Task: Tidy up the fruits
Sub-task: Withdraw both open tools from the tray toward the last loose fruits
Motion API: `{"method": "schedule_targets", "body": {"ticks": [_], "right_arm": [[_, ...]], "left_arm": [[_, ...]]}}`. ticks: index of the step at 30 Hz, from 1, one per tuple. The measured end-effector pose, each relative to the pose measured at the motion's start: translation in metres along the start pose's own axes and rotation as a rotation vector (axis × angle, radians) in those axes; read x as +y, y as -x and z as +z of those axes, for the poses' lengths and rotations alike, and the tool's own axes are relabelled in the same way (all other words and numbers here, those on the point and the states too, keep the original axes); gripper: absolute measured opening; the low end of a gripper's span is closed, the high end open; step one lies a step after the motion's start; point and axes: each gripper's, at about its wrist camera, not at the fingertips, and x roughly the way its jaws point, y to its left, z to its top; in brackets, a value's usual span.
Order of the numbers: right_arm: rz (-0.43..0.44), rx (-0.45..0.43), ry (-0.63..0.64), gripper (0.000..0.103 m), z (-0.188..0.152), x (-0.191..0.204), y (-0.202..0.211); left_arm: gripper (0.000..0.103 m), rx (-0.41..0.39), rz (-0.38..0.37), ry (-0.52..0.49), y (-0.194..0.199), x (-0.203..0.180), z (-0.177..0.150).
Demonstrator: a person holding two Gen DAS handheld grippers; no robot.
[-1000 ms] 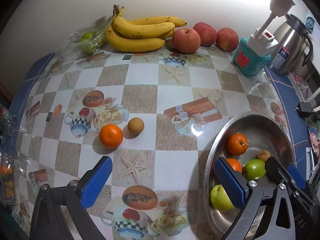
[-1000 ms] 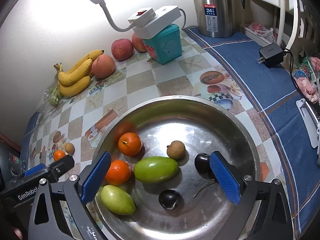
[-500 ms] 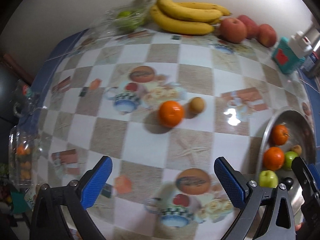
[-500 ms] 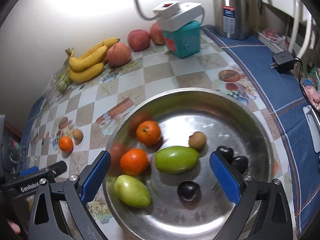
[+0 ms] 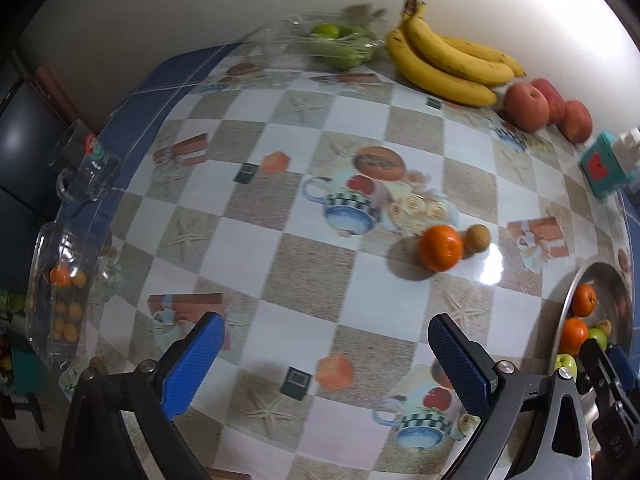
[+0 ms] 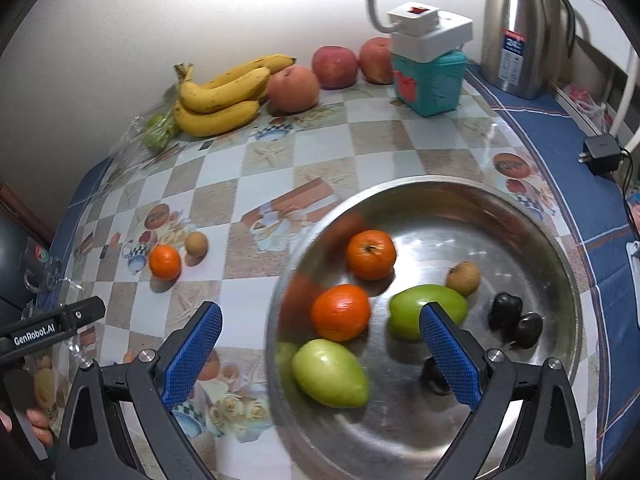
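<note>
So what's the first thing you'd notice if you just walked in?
Probably the big shiny metal bowl on the right, holding oranges, green fruits and dark ones. Next, the yellow bananas by the back wall beside red apples, and one lone orange left on the checkered tablecloth.

Edges and blur are swallowing parts of the scene

The steel bowl (image 5: 568, 304) is running off the left wrist view's right edge, the right gripper (image 5: 608, 364) covering its fruit; in the right wrist view a blue pad (image 6: 448, 360) is masking a dark fruit (image 6: 434, 376), the bowl's near rim is smearing, and the kettle (image 6: 516, 28) is losing its top.
</note>
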Motion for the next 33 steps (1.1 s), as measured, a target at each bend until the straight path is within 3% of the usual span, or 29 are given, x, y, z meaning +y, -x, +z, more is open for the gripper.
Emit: {"method": "schedule_targets", "body": {"ticks": [17, 33], "right_arm": [[0.072, 0.071, 0.088, 0.099, -0.007, 0.063, -0.019], [0.128, 0.072, 0.081, 0.099, 0.0, 0.094, -0.035]], "left_arm": [[0.103, -0.01, -0.005, 0.122, -0.01, 0.046, 0.011], [0.103, -0.045, -0.05, 0.134, -0.017, 0.048, 0.028]]}}
